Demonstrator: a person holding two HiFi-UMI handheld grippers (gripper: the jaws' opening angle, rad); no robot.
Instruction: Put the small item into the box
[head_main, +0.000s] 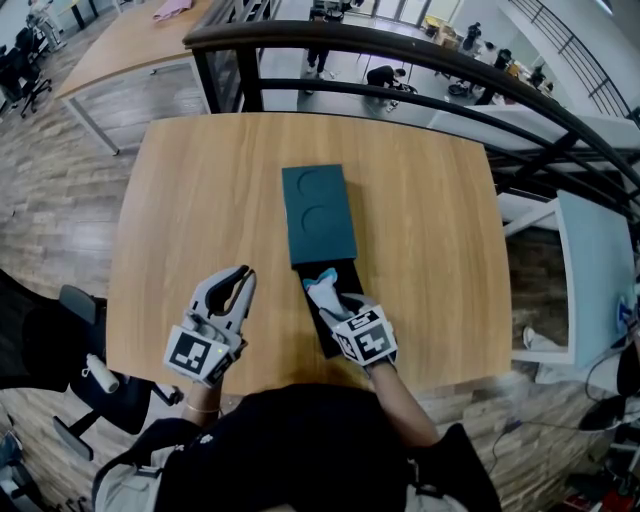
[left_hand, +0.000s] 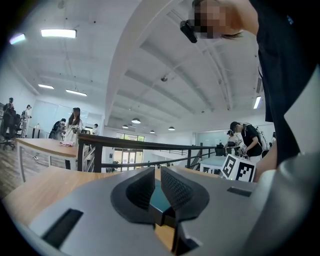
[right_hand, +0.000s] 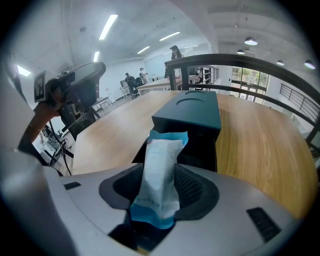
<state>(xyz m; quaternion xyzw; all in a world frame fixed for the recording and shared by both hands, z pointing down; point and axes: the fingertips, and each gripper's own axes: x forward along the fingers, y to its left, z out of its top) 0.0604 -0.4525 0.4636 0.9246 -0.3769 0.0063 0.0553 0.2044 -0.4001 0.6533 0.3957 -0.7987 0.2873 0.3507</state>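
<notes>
Worktop of pale wood fills the head view. The teal box lies lengthwise at its middle, and its dark inner tray is drawn out toward the person, so the opening faces the hands. The right gripper hovers over that tray, clamped on the small item, a white-and-blue packet, and looks poised to lower it in. The left gripper hangs off to the left, apart from the box, probably to keep clear of the drop.

The left gripper view shows its jaws drawn nearly together with nothing between them. Only a sliver of the teal box shows beyond.

The right gripper view shows the packet pinched near its lower end, its upper end jutting toward the open tray just ahead.
</notes>
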